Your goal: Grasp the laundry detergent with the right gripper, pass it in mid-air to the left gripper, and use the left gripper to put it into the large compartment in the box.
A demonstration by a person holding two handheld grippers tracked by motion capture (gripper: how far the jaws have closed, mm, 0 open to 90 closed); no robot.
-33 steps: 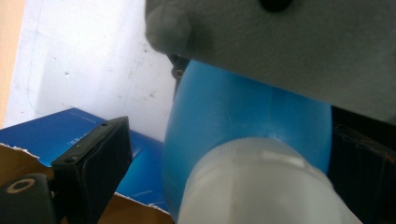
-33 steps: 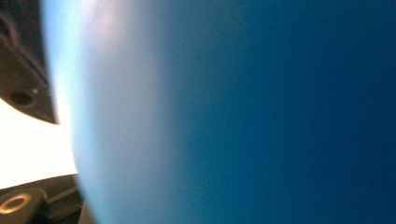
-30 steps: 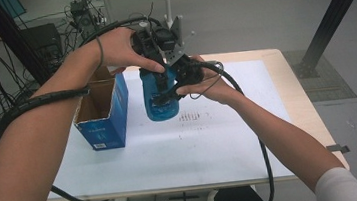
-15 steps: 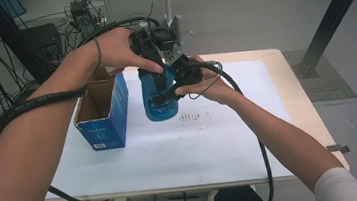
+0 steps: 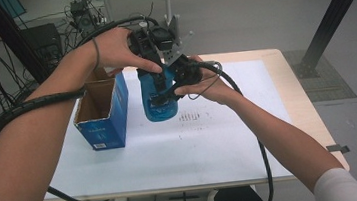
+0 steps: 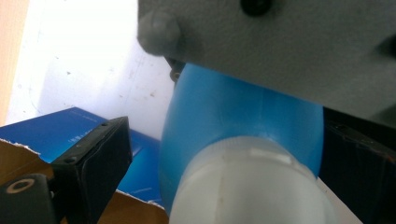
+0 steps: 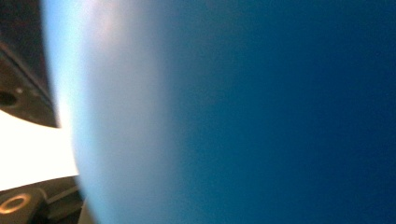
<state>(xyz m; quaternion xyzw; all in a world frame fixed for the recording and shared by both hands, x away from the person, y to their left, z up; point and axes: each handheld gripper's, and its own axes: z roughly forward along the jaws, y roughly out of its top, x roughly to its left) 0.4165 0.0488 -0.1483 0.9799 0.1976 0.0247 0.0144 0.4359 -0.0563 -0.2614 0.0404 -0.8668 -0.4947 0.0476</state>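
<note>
A translucent blue bottle (image 5: 159, 102) with a white cap (image 6: 252, 186) hangs upright above the table, just right of the box. My right gripper (image 5: 164, 93) comes in from the right, shut on the bottle's body, whose blue wall (image 7: 233, 116) sits right against its camera. My left gripper (image 5: 155, 72) points down over the bottle's top. In the left gripper view the cap stands between its jaws, and the left finger (image 6: 93, 168) is a small gap away from it. The grey plate (image 6: 280, 42) of the right gripper hides the upper part of that view.
An open blue cardboard box (image 5: 102, 113) stands on the white sheet (image 5: 211, 147) covering the table, left of the bottle. Thick black cables trail from both grippers over the forearms. Cables and a dark stand crowd the floor beyond the table.
</note>
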